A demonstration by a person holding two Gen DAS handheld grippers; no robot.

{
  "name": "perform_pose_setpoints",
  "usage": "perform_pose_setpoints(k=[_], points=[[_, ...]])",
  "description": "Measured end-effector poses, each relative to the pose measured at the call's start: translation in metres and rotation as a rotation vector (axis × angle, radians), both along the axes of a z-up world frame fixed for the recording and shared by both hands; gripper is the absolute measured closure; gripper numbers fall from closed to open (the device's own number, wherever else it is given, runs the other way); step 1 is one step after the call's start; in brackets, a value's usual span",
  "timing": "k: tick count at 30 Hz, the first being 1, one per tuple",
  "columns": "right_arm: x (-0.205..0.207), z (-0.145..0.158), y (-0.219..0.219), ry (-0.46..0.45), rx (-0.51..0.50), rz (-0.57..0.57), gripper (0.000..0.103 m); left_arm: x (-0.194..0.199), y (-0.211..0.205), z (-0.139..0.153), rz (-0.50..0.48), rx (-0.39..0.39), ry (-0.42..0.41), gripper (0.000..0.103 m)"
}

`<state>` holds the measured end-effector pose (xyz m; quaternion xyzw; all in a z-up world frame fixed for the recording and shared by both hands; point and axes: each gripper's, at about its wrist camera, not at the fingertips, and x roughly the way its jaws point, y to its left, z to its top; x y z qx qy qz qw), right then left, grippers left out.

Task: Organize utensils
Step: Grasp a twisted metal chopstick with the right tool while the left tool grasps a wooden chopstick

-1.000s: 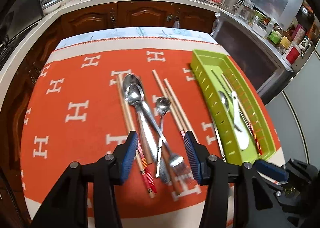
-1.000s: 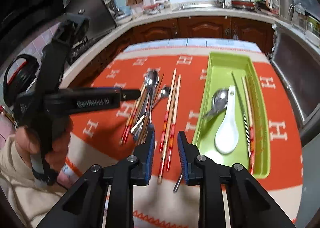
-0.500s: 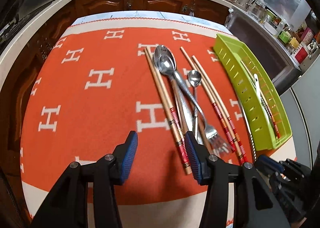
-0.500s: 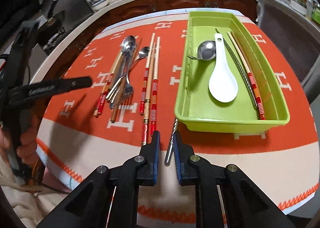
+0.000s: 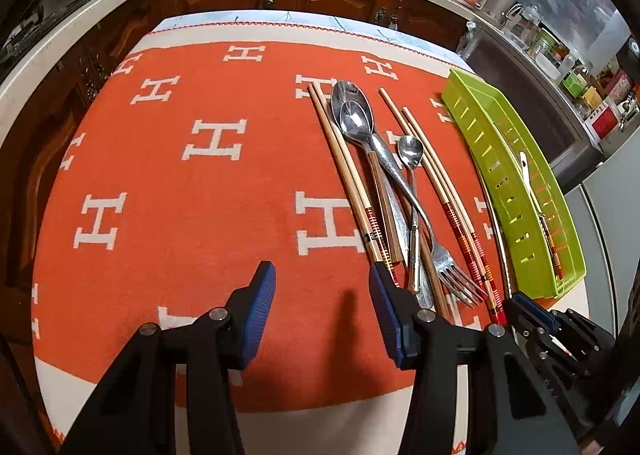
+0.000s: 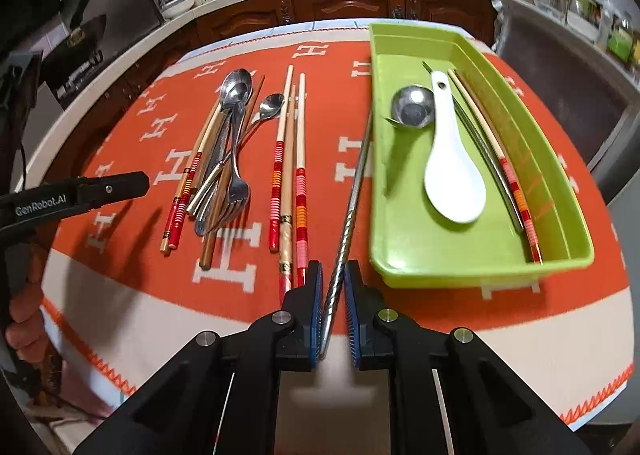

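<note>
The right claw (image 6: 332,295) pinches a thin metal chopstick (image 6: 354,191) near its end. The stick points toward 12 o'clock, along the left wall of the green tray (image 6: 480,259). In the tray lie a white spoon (image 6: 452,175), a metal ladle (image 6: 412,107) and more chopsticks. The left claw (image 5: 322,311) is spread wide over the orange cloth (image 5: 180,215) on the desk, holding nothing. At its 1 o'clock lie spoons (image 5: 354,117), a fork (image 5: 450,267) and wooden chopsticks (image 5: 344,171).
</note>
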<state>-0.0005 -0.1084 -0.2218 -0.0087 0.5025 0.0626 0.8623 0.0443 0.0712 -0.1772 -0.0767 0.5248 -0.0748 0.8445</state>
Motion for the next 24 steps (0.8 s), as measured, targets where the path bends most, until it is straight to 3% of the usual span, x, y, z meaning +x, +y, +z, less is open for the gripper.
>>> perform_pose_setpoints(k=[8, 11, 19, 21, 23, 24], points=[[0.007, -0.001, 0.021, -0.027, -0.093, 0.019, 0.097, 0.017, 0.004, -0.01, 0.006, -0.035, 0.03, 0.056], [0.007, 0.002, 0.021, -0.018, -0.045, 0.024, 0.098, 0.025, 0.008, -0.013, 0.017, -0.061, 0.049, 0.056], [-0.001, 0.032, 0.018, -0.099, 0.04, 0.016, 0.098, 0.041, -0.001, -0.014, 0.01, -0.07, 0.06, 0.056], [-0.001, 0.04, 0.015, -0.115, 0.055, 0.011, 0.098, 0.044, -0.005, -0.016, 0.005, -0.067, 0.067, 0.061], [-0.002, 0.048, 0.012, -0.133, 0.075, 0.006, 0.098, 0.046, -0.01, -0.017, 0.004, -0.054, 0.07, 0.076], [-0.002, 0.05, 0.011, -0.137, 0.08, 0.003, 0.098, 0.048, -0.011, -0.017, 0.002, -0.05, 0.071, 0.079]])
